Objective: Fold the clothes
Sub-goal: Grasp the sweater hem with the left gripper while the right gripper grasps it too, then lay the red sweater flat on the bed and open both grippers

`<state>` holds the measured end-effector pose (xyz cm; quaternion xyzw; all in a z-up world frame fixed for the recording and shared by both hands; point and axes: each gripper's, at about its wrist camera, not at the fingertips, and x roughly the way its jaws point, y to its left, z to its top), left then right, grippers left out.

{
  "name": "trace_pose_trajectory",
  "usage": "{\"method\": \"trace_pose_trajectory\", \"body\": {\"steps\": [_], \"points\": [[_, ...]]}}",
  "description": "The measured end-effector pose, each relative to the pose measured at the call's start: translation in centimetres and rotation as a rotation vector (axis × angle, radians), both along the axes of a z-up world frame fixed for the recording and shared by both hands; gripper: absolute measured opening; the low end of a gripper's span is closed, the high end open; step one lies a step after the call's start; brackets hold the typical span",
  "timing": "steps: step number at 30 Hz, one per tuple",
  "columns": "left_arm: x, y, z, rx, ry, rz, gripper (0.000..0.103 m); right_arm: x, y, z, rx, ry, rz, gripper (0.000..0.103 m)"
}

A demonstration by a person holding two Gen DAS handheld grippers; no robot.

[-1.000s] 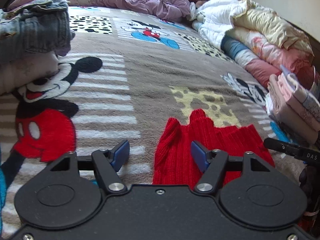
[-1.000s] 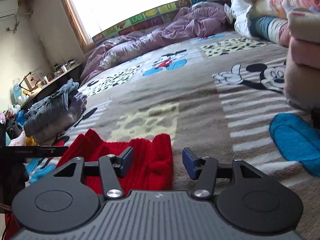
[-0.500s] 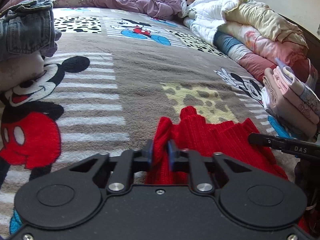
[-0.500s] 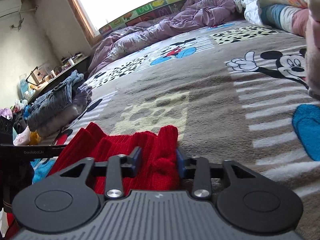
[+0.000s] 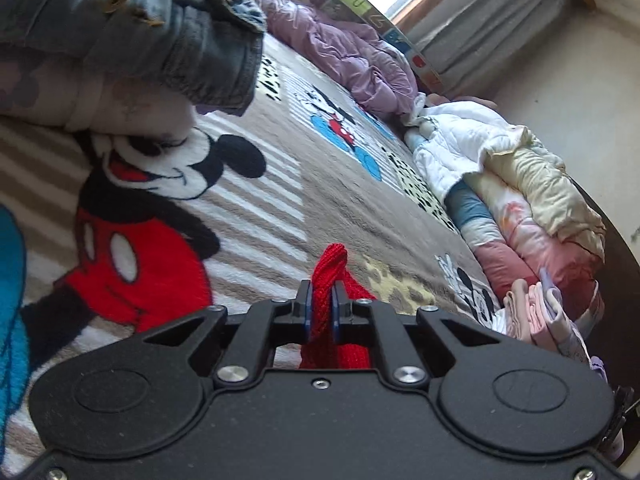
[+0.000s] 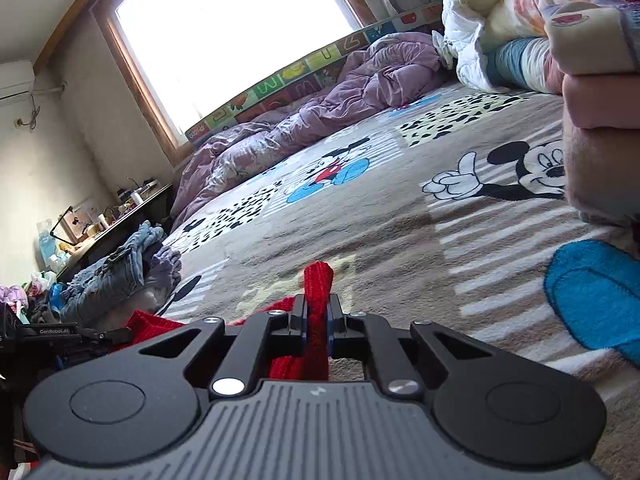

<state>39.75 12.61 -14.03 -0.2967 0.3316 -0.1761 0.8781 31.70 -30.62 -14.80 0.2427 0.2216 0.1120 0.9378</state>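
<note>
A red knit garment [image 5: 329, 270] is pinched at one corner by my left gripper [image 5: 321, 303], whose blue-padded jaws are shut on it. My right gripper [image 6: 317, 311] is shut on another corner of the same red garment [image 6: 318, 280]. More of its red fabric trails to the left behind the right gripper, by the other gripper's body [image 6: 60, 334]. Both corners stick up above the Mickey Mouse blanket [image 5: 256, 208], which also shows in the right wrist view [image 6: 400, 200]. Most of the garment is hidden under the gripper bodies.
A pile of denim and pale clothes [image 5: 132, 32] lies at the left, also seen in the right wrist view [image 6: 116, 272]. Folded pink clothes [image 5: 536, 312] and rolled quilts [image 5: 520, 200] line the right side. A purple duvet [image 6: 304, 124] lies at the far end under the window.
Both grippers went from open around the red garment's corners to shut on them, then lifted the corners off the blanket. Both views tilted up.
</note>
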Motion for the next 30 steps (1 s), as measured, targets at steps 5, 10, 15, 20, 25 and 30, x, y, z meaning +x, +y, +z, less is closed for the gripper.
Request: {"method": "trace_pose_trajectory", "body": {"steps": [5,10,15,20,25,30], "points": [[0.5,0.2,-0.8,-0.034,0.038,0.020,0.007,0.8,0.2,-1.0,-0.005,0.037,-0.024,0.010],[0.8,0.7,-1.4,-0.029,0.099,0.069,0.007,1.7,0.5,-0.7,-0.037,0.077,-0.025,0.011],[0.6,1.2,-1.6,-0.011,0.122,0.124,0.017,2.1,0.5,-1.2,-0.093,0.143,-0.090,0.029],[-0.3,1.1,0.8,0.079,0.008,0.134,0.018,0.9,1.0,0.7,-0.180,0.045,-0.119,0.037],[-0.3,-1.3,1.2,0.075,-0.059,-0.003,0.020,0.3,3.4,2.3,-0.289,-0.075,0.008,0.038],[1.0,-1.7,-1.4,0.030,0.049,0.005,0.034,2.9,3.6,-1.1,-0.315,0.141,0.028,0.036]]}}
